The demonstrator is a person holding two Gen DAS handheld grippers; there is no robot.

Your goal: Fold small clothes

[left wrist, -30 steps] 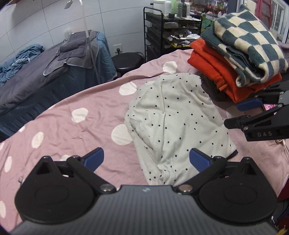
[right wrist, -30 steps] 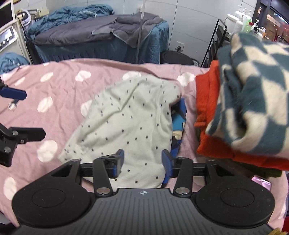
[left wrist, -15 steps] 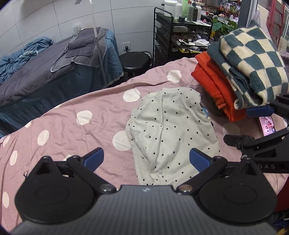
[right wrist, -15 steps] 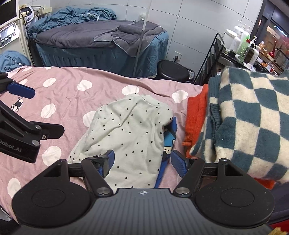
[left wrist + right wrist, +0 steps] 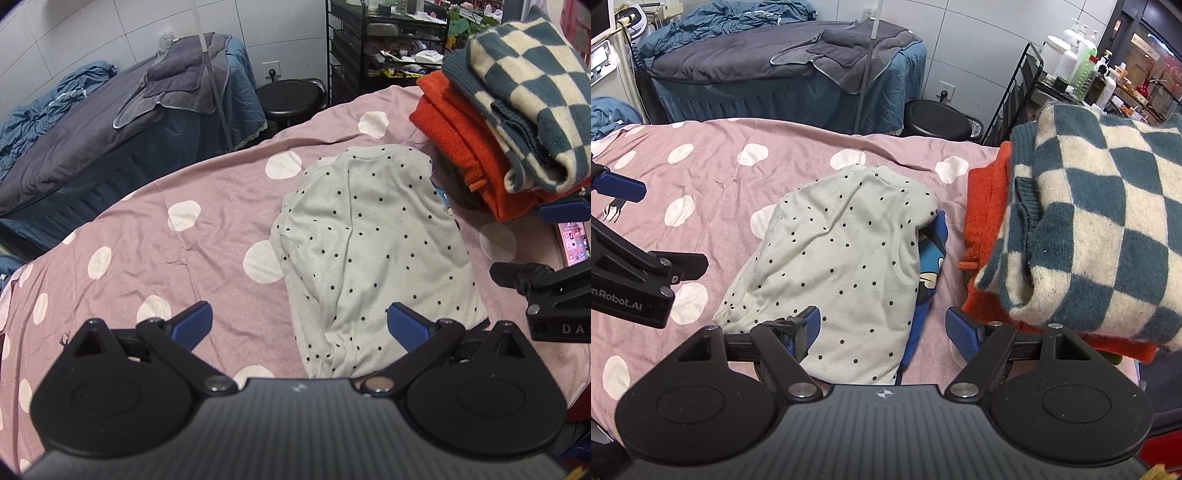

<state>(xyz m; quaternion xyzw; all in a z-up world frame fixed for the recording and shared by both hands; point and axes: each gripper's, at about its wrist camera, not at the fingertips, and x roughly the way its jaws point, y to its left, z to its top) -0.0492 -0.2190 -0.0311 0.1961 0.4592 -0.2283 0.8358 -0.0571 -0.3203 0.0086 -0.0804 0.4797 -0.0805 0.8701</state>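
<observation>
A small pale top with black dots (image 5: 373, 251) lies folded on the pink spotted bedsheet (image 5: 155, 236); it also shows in the right wrist view (image 5: 842, 269). A blue printed garment (image 5: 932, 258) lies under its right edge. My left gripper (image 5: 299, 325) is open and empty, above the top's near end. My right gripper (image 5: 882, 332) is open and empty, above the top's near right corner. Each gripper shows at the edge of the other's view.
A stack of folded clothes stands to the right: a teal and cream checked sweater (image 5: 1100, 221) on an orange one (image 5: 986, 206). A phone (image 5: 574, 242) lies on the sheet at the right. A dark bed (image 5: 783, 70), a black stool (image 5: 938, 120) and a shelf rack (image 5: 384, 51) stand behind.
Both grippers have drawn back and up from the dotted top. The right gripper's jaws have opened wider. The top has not moved.
</observation>
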